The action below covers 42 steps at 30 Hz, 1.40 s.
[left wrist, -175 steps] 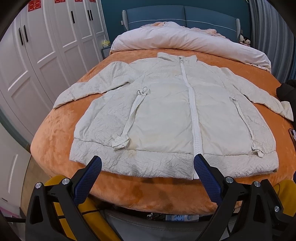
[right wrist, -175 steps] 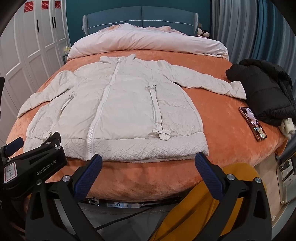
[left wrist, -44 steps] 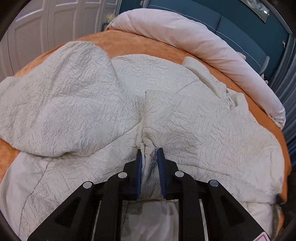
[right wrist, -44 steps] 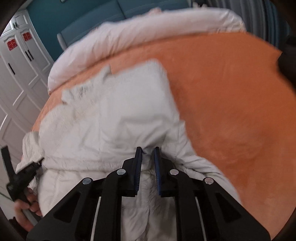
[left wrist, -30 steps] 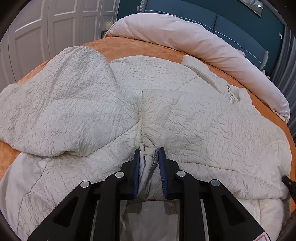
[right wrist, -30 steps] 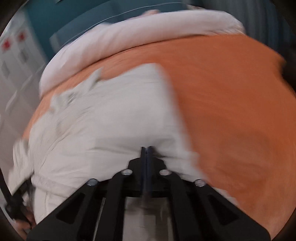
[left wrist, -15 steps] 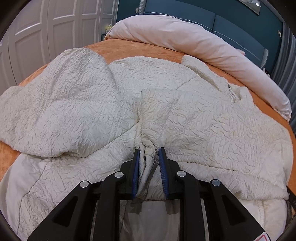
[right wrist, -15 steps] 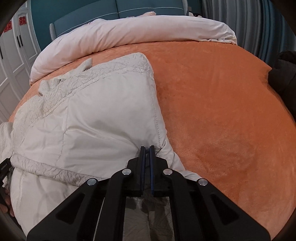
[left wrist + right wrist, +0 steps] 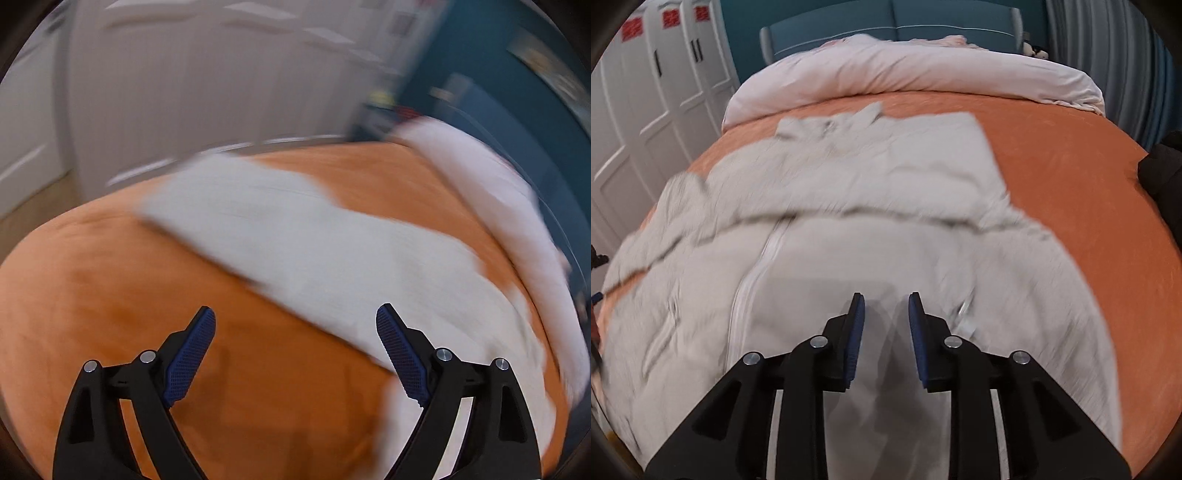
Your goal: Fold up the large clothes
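Beneath right tool (image 9: 884, 299): white jacket (image 9: 849, 229).

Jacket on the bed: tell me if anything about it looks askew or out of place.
The cream jacket lies unevenly on the orange bedspread: its right sleeve is folded across the chest, but the left sleeve still sprawls out sideways. Both frames are blurred, so finer faults cannot be told.

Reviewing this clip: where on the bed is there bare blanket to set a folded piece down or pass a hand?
Free: the orange blanket right of the white jacket, up to the dark clothes; also the near-left corner in the left wrist view. Crowded: the middle, under the jacket, and the head end, under the rolled duvet.
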{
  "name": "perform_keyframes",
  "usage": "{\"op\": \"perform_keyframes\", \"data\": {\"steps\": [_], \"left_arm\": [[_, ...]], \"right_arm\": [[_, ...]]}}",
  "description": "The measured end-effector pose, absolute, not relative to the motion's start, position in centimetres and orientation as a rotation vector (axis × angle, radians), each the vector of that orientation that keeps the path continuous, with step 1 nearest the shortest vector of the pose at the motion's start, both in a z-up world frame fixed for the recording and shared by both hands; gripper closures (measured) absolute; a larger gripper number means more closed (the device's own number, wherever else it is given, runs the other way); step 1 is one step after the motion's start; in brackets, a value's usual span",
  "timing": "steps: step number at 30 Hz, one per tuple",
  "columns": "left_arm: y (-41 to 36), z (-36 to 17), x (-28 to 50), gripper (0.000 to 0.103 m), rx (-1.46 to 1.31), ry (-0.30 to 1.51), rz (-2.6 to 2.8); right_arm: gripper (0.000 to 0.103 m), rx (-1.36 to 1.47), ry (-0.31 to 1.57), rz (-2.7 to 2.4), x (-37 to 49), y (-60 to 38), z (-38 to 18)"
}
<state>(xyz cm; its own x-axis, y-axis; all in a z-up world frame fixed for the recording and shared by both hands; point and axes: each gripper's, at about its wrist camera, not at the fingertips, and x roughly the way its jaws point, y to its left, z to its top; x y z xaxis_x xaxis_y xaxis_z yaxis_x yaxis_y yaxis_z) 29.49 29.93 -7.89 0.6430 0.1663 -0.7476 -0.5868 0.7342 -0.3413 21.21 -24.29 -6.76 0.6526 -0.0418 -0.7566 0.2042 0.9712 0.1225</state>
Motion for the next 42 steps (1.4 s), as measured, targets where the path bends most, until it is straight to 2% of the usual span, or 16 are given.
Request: {"op": "perform_keyframes", "data": {"steps": [6, 7, 9, 10, 11, 14, 19, 22, 24, 28, 31, 35, 37, 38, 39, 42], "left_arm": [[40.3, -11.2, 30.8, 0.023, -0.837, 0.736, 0.588], [40.3, -10.9, 31.5, 0.03, -0.822, 0.735, 0.57], [39.8, -10.4, 33.8, 0.068, -0.827, 0.764, 0.457], [39.1, -9.7, 34.9, 0.078, -0.82, 0.772, 0.413], [38.4, -9.1, 35.4, 0.099, -0.809, 0.766, 0.383], [33.9, -3.6, 36.7, 0.102, -0.715, 0.687, 0.226], [18.5, 6.4, 36.7, 0.103, -0.543, 0.554, -0.131], [7.8, 7.8, 36.0, 0.101, -0.483, 0.574, -0.322], [1.5, 6.3, 35.5, 0.095, -0.435, 0.641, -0.376], [-7.9, -1.2, 34.8, 0.093, -0.28, 0.895, -0.38], [-8.8, -5.3, 34.1, 0.093, -0.272, 1.024, -0.379], [-5.4, -5.1, 32.9, 0.09, -0.264, 0.96, -0.389], [-3.0, -3.9, 32.2, 0.078, -0.235, 0.896, -0.355], [-1.5, -3.3, 31.9, 0.051, -0.233, 0.861, -0.325], [0.0, -2.5, 31.6, 0.04, -0.241, 0.82, -0.288], [3.3, -1.3, 31.4, 0.034, -0.255, 0.759, -0.227]], "right_arm": [[0.073, 0.19, 0.87, -0.167, 21.0, -23.9, -8.7], [0.073, 0.178, 0.872, -0.171, 21.0, -23.8, -8.8], [0.073, 0.149, 0.872, -0.185, 21.0, -23.4, -8.8], [0.073, 0.142, 0.871, -0.188, 21.0, -23.4, -8.8], [0.073, 0.138, 0.871, -0.19, 21.0, -23.3, -8.9], [0.072, 0.152, 0.865, -0.183, 20.8, -23.5, -9.0], [0.071, 0.179, 0.854, -0.169, 20.6, -23.8, -9.0], [0.069, 0.21, 0.848, -0.147, 20.5, -24.2, -8.9], [0.066, 0.243, 0.841, -0.125, 20.4, -24.6, -8.9], [0.051, 0.297, 0.831, -0.075, 20.0, -25.2, -8.7], [0.044, 0.319, 0.83, -0.05, 19.7, -25.4, -8.4], [0.043, 0.359, 0.838, -0.024, 19.8, -26.1, -7.6], [0.043, 0.394, 0.809, -0.004, 20.0, -26.6, -6.3], [0.043, 0.404, 0.782, -0.001, 20.2, -26.9, -5.4], [0.043, 0.415, 0.764, 0.005, 20.4, -27.0, -4.7], [0.034, 0.496, 0.722, 0.036, 21.6, -27.2, -2.8]]}}
